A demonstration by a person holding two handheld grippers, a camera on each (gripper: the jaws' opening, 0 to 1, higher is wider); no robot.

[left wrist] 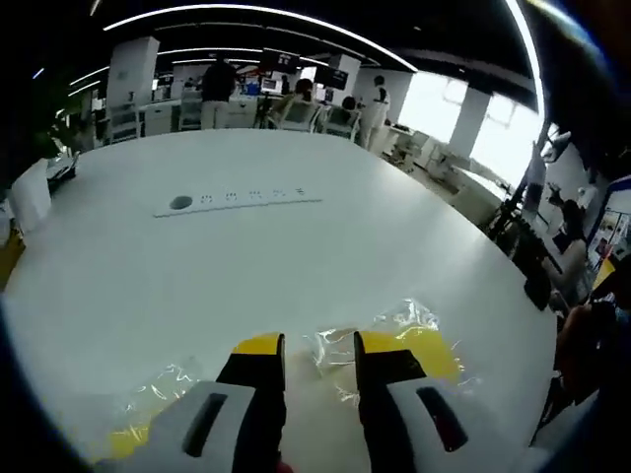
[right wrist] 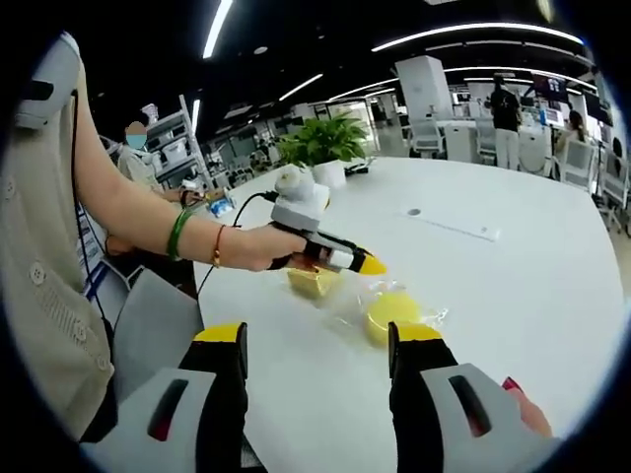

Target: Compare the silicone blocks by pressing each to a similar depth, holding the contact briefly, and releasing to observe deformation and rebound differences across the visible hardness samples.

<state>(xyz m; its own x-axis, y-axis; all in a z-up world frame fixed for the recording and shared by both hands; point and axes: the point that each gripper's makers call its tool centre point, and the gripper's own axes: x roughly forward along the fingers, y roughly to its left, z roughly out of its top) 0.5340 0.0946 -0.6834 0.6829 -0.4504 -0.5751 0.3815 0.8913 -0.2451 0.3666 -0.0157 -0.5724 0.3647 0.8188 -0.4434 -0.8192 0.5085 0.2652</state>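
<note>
My left gripper hung just above the white table, jaws narrowly parted, gripping nothing. Yellow silicone blocks in clear wrap lay below it: one round, one squarish. My right gripper was wide apart, holding nothing.
</note>
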